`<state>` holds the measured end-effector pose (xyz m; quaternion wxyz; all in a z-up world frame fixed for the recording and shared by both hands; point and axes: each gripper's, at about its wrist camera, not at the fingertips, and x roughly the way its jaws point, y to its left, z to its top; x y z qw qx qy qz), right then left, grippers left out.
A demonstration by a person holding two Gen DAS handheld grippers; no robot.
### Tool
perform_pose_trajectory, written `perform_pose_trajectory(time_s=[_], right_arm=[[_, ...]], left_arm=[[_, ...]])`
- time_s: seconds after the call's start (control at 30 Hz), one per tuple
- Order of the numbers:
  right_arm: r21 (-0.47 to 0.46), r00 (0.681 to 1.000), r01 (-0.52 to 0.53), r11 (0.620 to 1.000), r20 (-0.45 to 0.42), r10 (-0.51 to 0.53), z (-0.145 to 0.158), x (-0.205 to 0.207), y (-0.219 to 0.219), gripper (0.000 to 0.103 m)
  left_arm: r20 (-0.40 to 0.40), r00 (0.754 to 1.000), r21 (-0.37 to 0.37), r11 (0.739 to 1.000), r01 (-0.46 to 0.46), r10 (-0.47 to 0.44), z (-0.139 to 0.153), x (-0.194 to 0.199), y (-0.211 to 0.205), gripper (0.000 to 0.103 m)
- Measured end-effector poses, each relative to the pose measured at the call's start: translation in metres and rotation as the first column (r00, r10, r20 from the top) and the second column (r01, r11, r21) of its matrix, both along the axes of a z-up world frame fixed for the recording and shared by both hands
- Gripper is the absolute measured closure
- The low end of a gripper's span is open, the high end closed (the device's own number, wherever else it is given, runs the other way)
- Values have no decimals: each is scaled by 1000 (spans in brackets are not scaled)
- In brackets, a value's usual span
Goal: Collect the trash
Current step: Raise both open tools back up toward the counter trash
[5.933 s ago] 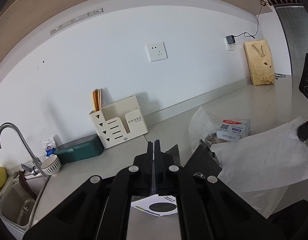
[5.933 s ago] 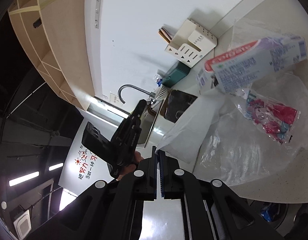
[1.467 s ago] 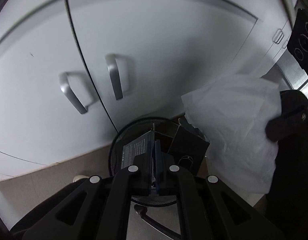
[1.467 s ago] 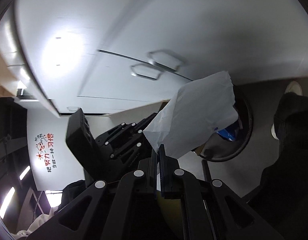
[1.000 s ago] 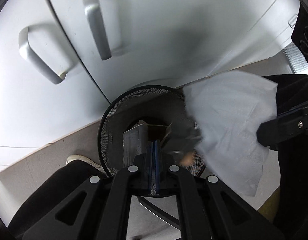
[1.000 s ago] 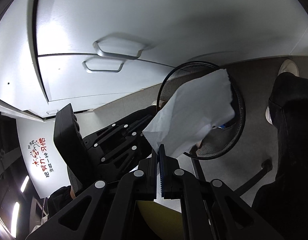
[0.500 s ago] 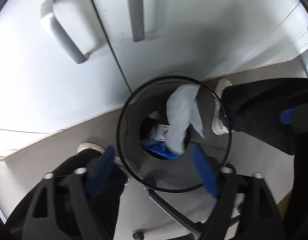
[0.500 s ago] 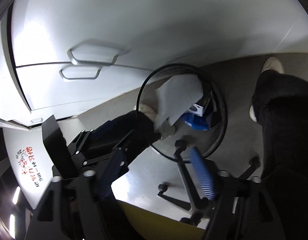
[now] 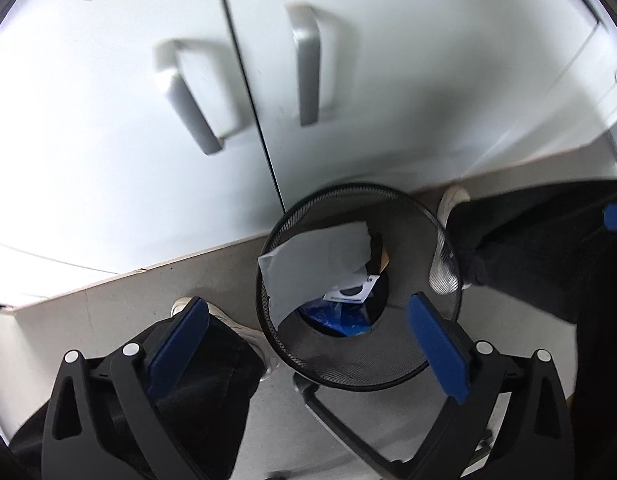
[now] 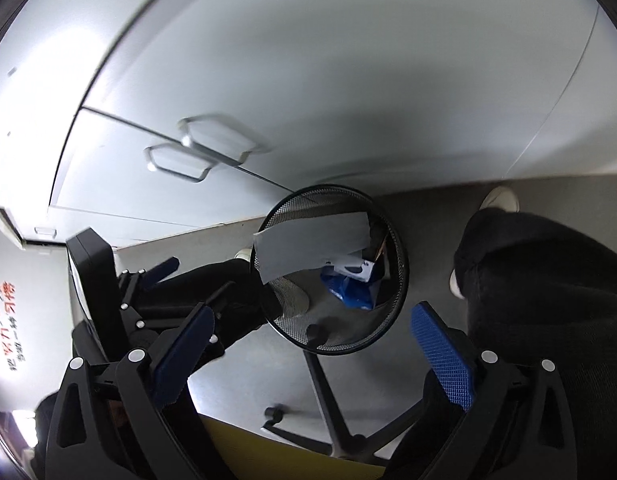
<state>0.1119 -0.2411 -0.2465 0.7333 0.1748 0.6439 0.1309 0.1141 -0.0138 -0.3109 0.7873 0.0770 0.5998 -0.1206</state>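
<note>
Trash paper (image 9: 314, 266) is lying inside the black mesh bin (image 9: 348, 372), leaning against its cabinet-side rim, above a blue wrapper (image 9: 334, 320). Over the bin, left gripper (image 9: 308, 340) and right gripper (image 10: 314, 344) are both hanging spread wide, gripping nothing.

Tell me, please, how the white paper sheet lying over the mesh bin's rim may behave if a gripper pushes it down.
The white paper sheet looks thin and bends over the mesh bin rim, so it would likely fold, not resist. It seems light and may slide inside. The bin itself might tip if pushed sideways.
</note>
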Motion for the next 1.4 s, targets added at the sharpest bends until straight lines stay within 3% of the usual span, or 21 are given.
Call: perform_pose_trajectory(time_s=[0.23, 0.37, 0.63, 0.83, 1.03, 1.13, 1.2, 1.3, 1.4], right_arm=[[-64, 986, -51, 997, 158, 61, 49, -26, 16, 3], [-55, 967, -54, 997, 245, 66, 83, -41, 18, 3], [11, 921, -46, 999, 388, 38, 155, -74, 6, 3], [75, 865, -41, 996, 502, -2, 218, -88, -18, 3], [78, 767, -69, 995, 642, 3, 301, -86, -38, 3], [61, 715, -72, 996, 699, 9, 340, -78, -49, 3], [36, 690, -57, 998, 724, 13, 360, -67, -54, 3], [14, 677, -58, 998, 735, 29, 383, -42, -60, 3], [-52, 673, -117, 992, 730, 118, 402, -10, -55, 3]], left_arm=[[126, 992, -45, 999, -8, 14, 53, -14, 4, 4], [210, 978, -77, 997, 16, 1, 93, -28, 3, 4], [403, 915, -147, 987, 57, 7, 186, -72, 1, 4], [542, 839, -192, 978, 75, 42, 261, -89, 7, 4], [657, 753, -174, 978, 112, 31, 328, -84, 1, 4], [711, 703, -110, 984, 138, -19, 356, -80, -13, 4], [752, 654, -31, 987, 155, -79, 369, -77, -28, 4], [803, 576, 70, 984, 166, -154, 393, -76, -49, 4], [820, 533, 116, 973, 200, -207, 406, -71, -72, 4]])
